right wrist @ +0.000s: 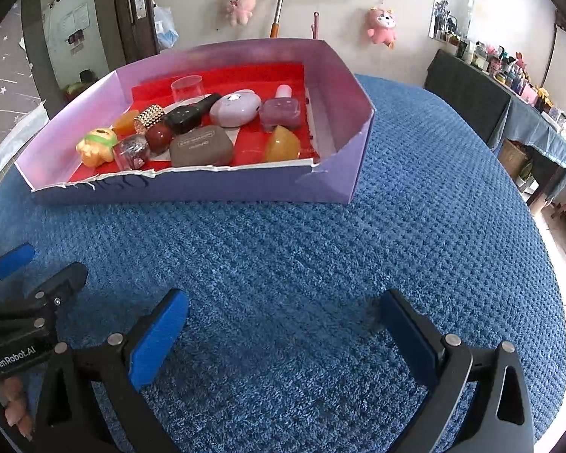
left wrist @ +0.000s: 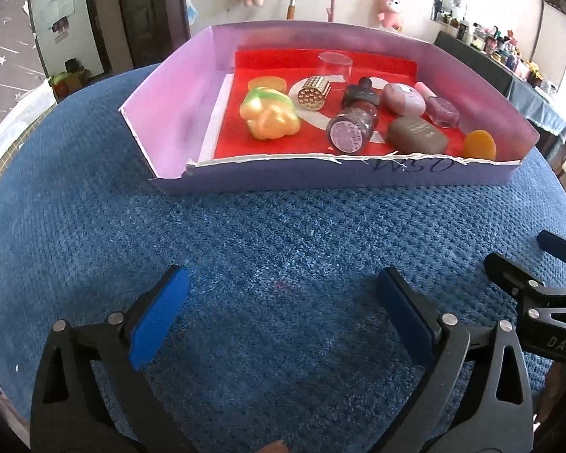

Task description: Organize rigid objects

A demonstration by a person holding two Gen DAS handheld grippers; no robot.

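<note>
A purple cardboard box [left wrist: 177,113] with a red floor stands on the blue cloth and holds several small rigid things: a yellow toy figure [left wrist: 269,115], a studded gold cylinder [left wrist: 313,92], a glittery jar [left wrist: 349,130], a brown case [left wrist: 417,136], a pink case [left wrist: 402,99] and an orange piece [left wrist: 479,145]. The box also shows in the right wrist view [right wrist: 332,173]. My left gripper [left wrist: 283,321] is open and empty over the cloth, well short of the box. My right gripper [right wrist: 283,336] is open and empty too; it shows at the right edge of the left wrist view [left wrist: 528,264].
The blue textured cloth [left wrist: 283,234] covers the table around the box. Plush toys [right wrist: 239,3] hang on the back wall. A dark side table [right wrist: 509,113] with many small items stands at the right. The left gripper shows at the left of the right wrist view [right wrist: 30,275].
</note>
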